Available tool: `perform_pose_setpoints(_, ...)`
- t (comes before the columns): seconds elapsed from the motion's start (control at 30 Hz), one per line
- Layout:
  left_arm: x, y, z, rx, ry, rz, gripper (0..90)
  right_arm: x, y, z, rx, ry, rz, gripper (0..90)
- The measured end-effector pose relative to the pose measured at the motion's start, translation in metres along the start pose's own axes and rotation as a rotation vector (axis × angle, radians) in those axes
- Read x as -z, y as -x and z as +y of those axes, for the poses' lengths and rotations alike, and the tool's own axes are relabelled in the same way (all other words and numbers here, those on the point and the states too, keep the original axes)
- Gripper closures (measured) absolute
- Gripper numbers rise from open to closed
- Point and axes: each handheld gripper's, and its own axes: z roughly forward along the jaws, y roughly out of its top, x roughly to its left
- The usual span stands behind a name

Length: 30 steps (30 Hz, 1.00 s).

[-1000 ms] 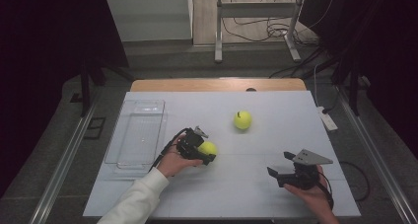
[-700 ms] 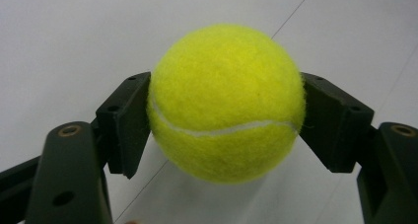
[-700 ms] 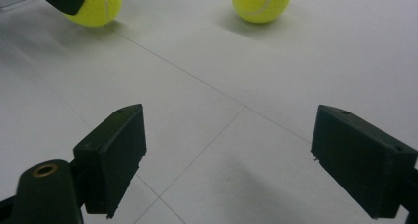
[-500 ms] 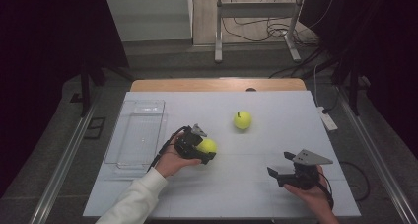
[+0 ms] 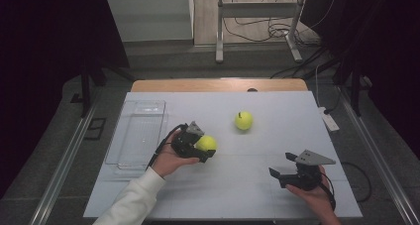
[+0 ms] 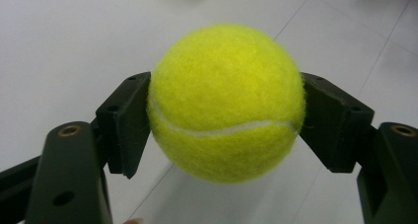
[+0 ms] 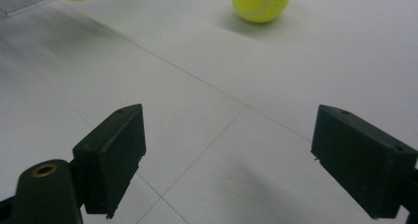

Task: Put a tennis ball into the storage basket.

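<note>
Left gripper (image 5: 204, 148), black two-jaw tool in the person's left hand (image 5: 171, 158) with a white sleeve (image 5: 130, 205), is clenched on a fuzzy yellow-green tennis ball (image 5: 206, 143); in the left gripper view the ball (image 6: 226, 101) sits squarely between the two black pads (image 6: 125, 123), both pressing its sides, white seam curving across its lower front. Ball is off the white tabletop (image 5: 277, 136), held left of the table's centre, with pale table surface (image 6: 74, 46) showing underneath it. Just left of that gripper lies a clear rectangular plastic tray (image 5: 138, 136), near the table's left edge, not touching the ball or the gripper. Second yellow-green tennis ball (image 5: 243, 120) rests on the table farther back and right of the held one, well apart from both grippers; right gripper view shows it (image 7: 261, 2) upfield on the table. Right gripper (image 5: 282, 169), black with a grey three-cornered plate (image 5: 314, 157) on top, sits low near the table's front right in the right hand (image 5: 312, 197), jaws released and spread wide, nothing between them, just bare tabletop (image 7: 231, 150).
</note>
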Motion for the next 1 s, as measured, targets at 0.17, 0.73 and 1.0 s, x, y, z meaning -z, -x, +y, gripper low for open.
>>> perform_pose_setpoints(0.17, 0.007, -0.003, -0.001, 0.008, 0.024, 0.004, 27.3, -0.002, 0.001, 0.000, -0.005, -0.002, 0.001, 13.8)
perform_pose_setpoints(0.73, 0.031, -0.005, -0.001, 0.027, 0.091, 0.017, 27.3, -0.003, -0.002, 0.002, 0.012, -0.006, 0.008, 13.9)
perform_pose_setpoints(1.0, 0.039, -0.004, 0.001, 0.031, 0.118, 0.019, 27.3, -0.002, -0.002, 0.002, 0.016, -0.003, 0.008, 14.0)
